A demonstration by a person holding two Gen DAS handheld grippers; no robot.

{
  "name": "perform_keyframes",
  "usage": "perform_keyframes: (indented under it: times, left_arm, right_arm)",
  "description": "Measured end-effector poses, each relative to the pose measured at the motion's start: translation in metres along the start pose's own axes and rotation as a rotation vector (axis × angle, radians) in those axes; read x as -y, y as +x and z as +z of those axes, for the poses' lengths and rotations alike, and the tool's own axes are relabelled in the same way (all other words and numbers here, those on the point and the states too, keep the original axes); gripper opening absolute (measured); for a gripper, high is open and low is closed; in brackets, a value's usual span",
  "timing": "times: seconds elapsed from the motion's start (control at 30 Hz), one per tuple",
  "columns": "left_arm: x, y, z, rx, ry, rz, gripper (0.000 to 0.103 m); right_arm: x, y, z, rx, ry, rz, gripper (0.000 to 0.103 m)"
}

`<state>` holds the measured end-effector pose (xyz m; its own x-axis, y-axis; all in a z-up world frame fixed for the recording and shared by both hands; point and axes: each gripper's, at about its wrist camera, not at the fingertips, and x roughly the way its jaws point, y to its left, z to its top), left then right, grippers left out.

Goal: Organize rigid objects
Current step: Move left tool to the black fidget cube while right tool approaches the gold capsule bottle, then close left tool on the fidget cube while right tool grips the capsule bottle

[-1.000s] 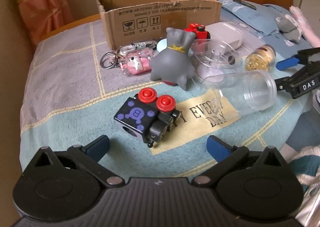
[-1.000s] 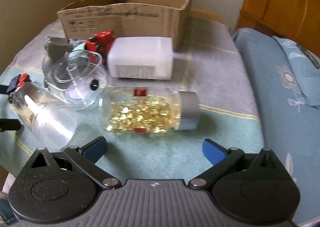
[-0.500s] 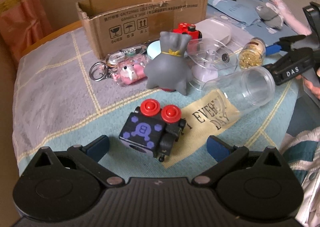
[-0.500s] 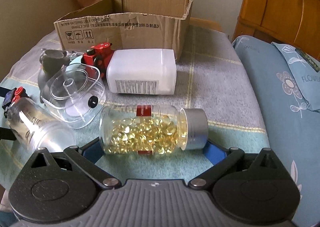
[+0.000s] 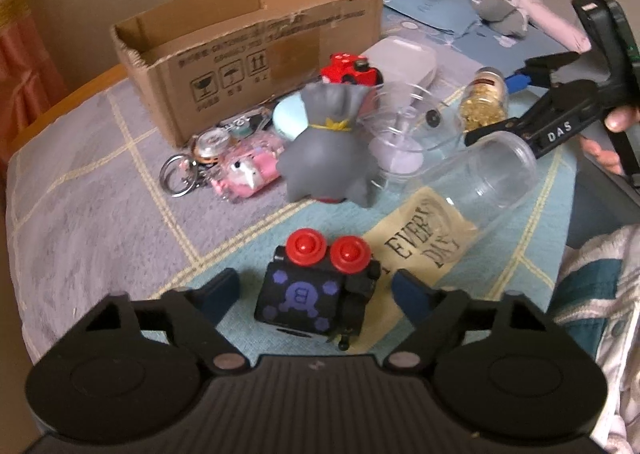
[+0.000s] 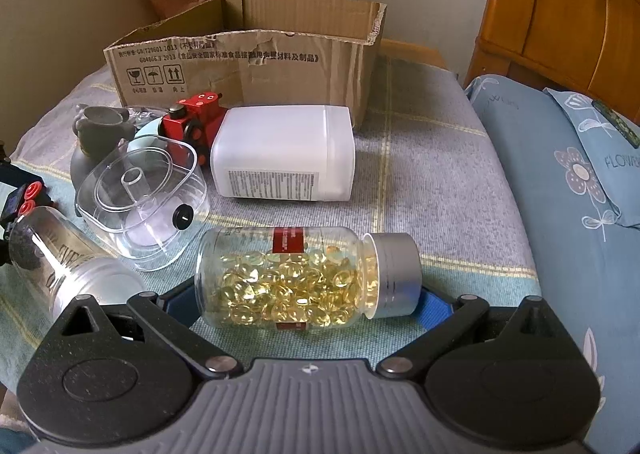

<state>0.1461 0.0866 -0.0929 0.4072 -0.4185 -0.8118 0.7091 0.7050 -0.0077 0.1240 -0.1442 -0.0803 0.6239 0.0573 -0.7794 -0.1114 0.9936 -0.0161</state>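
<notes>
Left tool [image 5: 316, 294] low in its frame, jaws closing with the cube [image 5: 310, 296] between them, and daylight shows on both sides, so no grip yet. Over to the right tool [image 6: 304, 302], bottom centre of its own view: the pill bottle [image 6: 304, 278] lies on its side between the blue pads, which sit right at its base and cap. Pressing or merely close? I cannot tell.

Moving outward in the left view: a grey figure [image 5: 328, 150] at centre, a clear tube [image 5: 476, 182] on its side to the right, a clear tub [image 5: 404, 134] behind it, a red toy [image 5: 352, 68], a white bottle [image 5: 404, 58] and a keyring bunch [image 5: 224, 158] at left.

The box [image 5: 248, 50] stands at the upper centre of both views. What shows of its inside looks bare, so by my reading the sorting has hardly begun and everything is left to go in.

The count: one box, one cube, one figure, one tube, one tub, one red toy, two bottles. The keyrings are too tangled to count. All on the cloth-covered bench [image 5: 80, 214].
</notes>
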Motion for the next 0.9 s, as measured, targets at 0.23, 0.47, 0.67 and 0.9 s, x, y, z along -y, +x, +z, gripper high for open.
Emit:
perform_keyframes:
  times: [0.23,0.47,0.67,0.9]
  left_arm:
    - [0.002,-0.003,0.003,-0.012,0.026,-0.020,0.063]
    - [0.004,-0.003,0.003,-0.009,0.025,-0.014,0.057]
    - [0.005,-0.004,0.003,-0.009,0.013,-0.004,0.056]
    - [0.004,-0.004,0.006,-0.035,-0.046,0.012,0.050]
  right_arm:
    - [0.000,0.000,0.000,-0.002,0.002,-0.003,0.103]
    - [-0.006,-0.004,0.003,0.008,-0.031,-0.042,0.103]
    - [-0.009,-0.007,0.007,0.020,-0.037,-0.039,0.103]
    - [-0.009,-0.009,0.011,-0.004,-0.031,-0.054,0.096]
